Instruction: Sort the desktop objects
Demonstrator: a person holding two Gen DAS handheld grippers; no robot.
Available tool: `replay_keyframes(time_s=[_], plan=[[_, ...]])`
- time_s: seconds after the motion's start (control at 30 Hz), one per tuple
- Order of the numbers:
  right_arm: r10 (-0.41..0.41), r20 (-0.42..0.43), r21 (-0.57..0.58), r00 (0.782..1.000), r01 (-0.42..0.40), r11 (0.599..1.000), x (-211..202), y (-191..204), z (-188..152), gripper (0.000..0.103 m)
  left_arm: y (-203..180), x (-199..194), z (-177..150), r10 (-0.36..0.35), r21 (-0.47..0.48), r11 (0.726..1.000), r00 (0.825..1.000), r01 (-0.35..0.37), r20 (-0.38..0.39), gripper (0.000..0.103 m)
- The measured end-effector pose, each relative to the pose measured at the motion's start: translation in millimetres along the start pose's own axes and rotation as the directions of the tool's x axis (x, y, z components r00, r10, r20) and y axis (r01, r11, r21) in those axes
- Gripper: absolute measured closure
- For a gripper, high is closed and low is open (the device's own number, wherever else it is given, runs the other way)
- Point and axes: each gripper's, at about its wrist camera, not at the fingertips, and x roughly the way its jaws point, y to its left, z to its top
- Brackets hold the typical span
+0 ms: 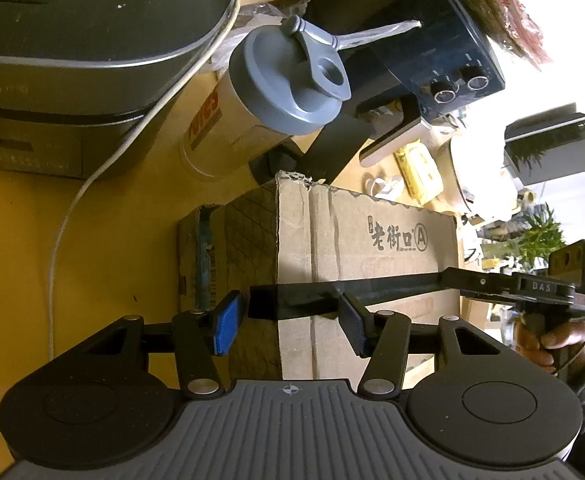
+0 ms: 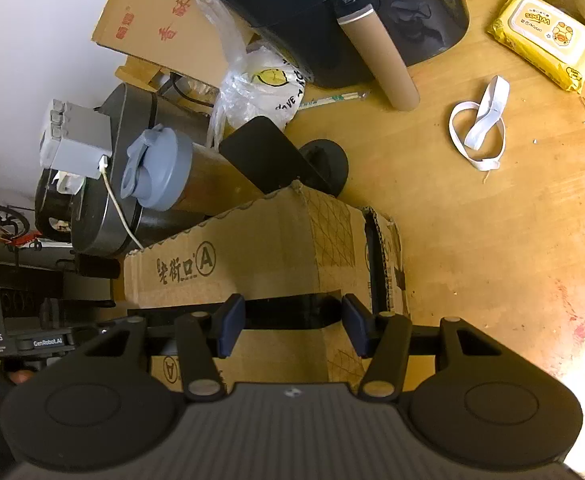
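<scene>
A brown cardboard box point(image 1: 356, 248) printed with black characters and a circled A stands on the wooden desk; it also shows in the right wrist view point(image 2: 252, 256). My left gripper point(image 1: 288, 322) is open, its blue-padded fingers spread on either side of a box corner, close over the box. My right gripper point(image 2: 292, 326) is open too, hovering over the box's top edge, with its fingers apart. Each gripper's dark arm shows across the box in the other's view. Neither holds anything.
A grey-lidded tumbler point(image 1: 284, 84) and a black tablet stand point(image 2: 276, 160) stand behind the box. A dark rice cooker point(image 1: 80, 40) with a white cable, an air fryer point(image 2: 348, 12), a yellow wipes pack point(image 2: 548, 40), a white strap point(image 2: 480, 128) and a plastic bag point(image 2: 260, 84) lie around.
</scene>
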Motion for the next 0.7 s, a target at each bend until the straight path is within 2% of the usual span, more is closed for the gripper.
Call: replay_keyframes(time_s=[0.7], plan=[[-0.014,-0.016,-0.010,1.000,0.014,1.000,16.2,-4.5,9.4,0.053,8.4,13.8,10.4,0.023,-0.003,1.000,1.000,-0.023,-0.022,0.052]])
